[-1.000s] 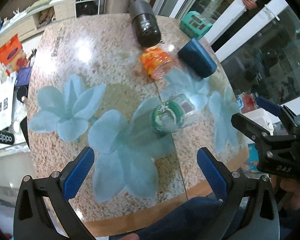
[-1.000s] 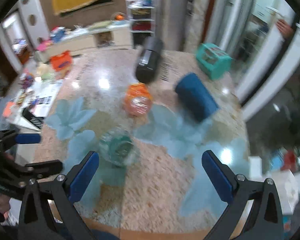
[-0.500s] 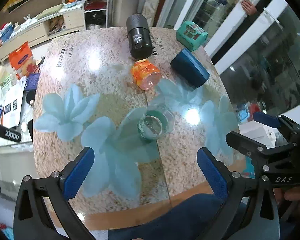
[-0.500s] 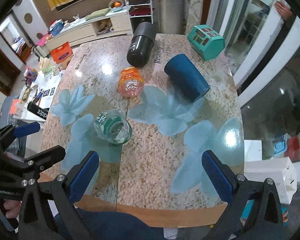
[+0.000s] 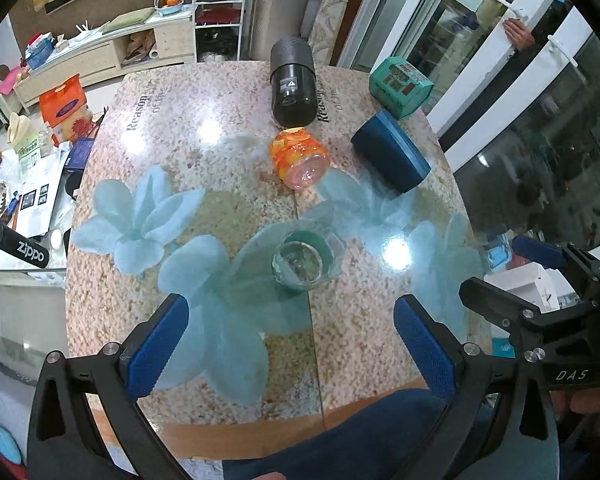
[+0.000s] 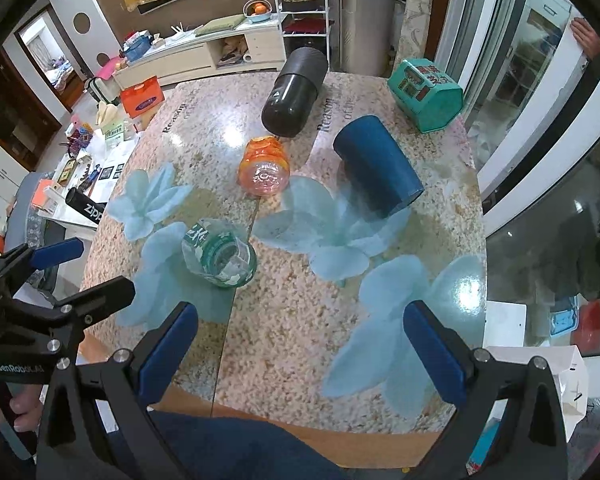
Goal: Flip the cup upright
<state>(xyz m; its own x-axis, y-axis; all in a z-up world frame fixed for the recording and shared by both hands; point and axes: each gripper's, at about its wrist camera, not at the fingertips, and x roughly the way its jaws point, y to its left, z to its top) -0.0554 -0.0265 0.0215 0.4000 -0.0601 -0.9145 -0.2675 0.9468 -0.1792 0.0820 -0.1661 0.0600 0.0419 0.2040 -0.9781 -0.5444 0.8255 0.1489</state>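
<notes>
From the left wrist we see our left gripper released above the surface, the clear green-banded cup lying on its side ahead. From the right wrist, our right gripper is released, that cup lying front-left.

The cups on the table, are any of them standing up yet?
Not yet. The green-label clear cup, orange cup, blue cup and black cup all lie on their sides. Nothing is in hand: the left gripper and right gripper hang above the table with jaws open. All the flipping is left.
</notes>
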